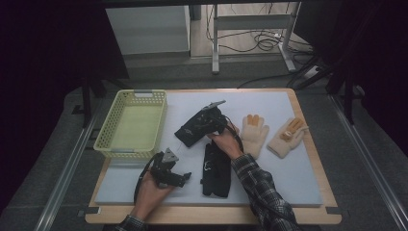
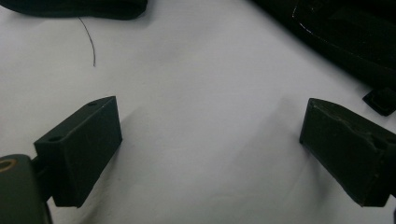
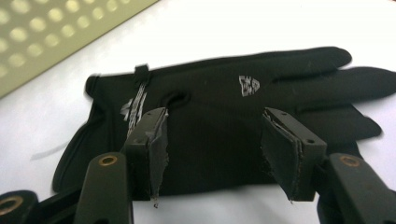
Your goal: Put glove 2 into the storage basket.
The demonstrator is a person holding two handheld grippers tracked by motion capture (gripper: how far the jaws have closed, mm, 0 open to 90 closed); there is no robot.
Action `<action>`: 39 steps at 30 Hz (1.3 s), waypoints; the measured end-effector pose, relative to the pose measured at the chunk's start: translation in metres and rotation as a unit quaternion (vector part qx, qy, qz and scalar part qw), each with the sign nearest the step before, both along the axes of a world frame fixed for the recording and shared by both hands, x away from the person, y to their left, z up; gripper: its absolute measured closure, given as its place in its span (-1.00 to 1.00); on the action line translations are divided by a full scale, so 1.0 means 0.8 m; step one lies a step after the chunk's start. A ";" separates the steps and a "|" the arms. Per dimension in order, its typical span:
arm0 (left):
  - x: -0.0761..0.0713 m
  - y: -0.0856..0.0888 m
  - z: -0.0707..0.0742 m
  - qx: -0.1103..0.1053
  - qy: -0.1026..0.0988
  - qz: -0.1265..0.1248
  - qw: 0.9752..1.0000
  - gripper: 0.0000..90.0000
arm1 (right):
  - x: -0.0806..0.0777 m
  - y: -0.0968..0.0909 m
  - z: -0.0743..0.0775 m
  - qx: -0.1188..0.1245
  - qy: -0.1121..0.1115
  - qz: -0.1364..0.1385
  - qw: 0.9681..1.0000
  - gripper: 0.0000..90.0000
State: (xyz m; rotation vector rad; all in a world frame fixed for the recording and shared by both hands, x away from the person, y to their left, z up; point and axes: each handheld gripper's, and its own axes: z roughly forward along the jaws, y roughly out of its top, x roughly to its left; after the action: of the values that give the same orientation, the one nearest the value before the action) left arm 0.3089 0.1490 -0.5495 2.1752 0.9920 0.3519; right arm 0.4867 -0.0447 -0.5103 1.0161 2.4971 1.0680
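Two of my right gripper's [image 3: 212,154] fingers [image 3: 289,154] stand spread over the black glove [image 3: 219,112] beside the yellow basket [image 1: 130,125] — soft, light, floppy — so I'd pinch its middle.

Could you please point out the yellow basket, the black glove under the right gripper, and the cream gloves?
Yellow basket [image 1: 155,126], high view, right wall.
Black glove [image 3: 210,121], right gripper view, palm.
Cream gloves [image 1: 253,134], high view, left one's palm.

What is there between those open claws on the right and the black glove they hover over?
Nothing visible. In the right gripper view the right gripper has its jaws spread over the black glove, with only bare white mat around. The yellow basket sits off to the side.
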 end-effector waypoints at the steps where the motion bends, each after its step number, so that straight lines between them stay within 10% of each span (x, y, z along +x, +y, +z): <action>1: 0.000 0.000 0.000 0.000 0.000 0.000 1.000 -0.88 | 0.006 0.009 -0.004 -0.012 -0.002 -0.004 1.000 -0.11; 8: 0.000 0.000 0.000 0.000 0.000 0.000 1.000 -0.88 | 0.019 0.019 -0.018 -0.029 0.009 0.001 1.000 -0.04; 15: 0.000 0.000 0.000 0.000 0.000 0.000 1.000 -0.88 | 0.016 0.017 -0.018 -0.053 -0.026 -0.012 0.998 0.79; 19: 0.000 0.000 0.000 0.000 0.000 0.000 1.000 -0.88 | 0.014 0.017 -0.013 -0.060 -0.032 0.002 0.998 0.91; 39: 0.000 0.000 0.000 0.001 0.000 -0.001 1.000 -0.88 | -0.040 -0.035 0.071 0.012 -0.063 0.074 0.995 0.97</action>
State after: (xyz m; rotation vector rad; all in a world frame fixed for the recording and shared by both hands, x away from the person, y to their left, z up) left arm 0.3090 0.1491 -0.5495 2.1781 0.9899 0.3537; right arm 0.4546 -0.0724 -0.4539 0.7532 2.4935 1.1677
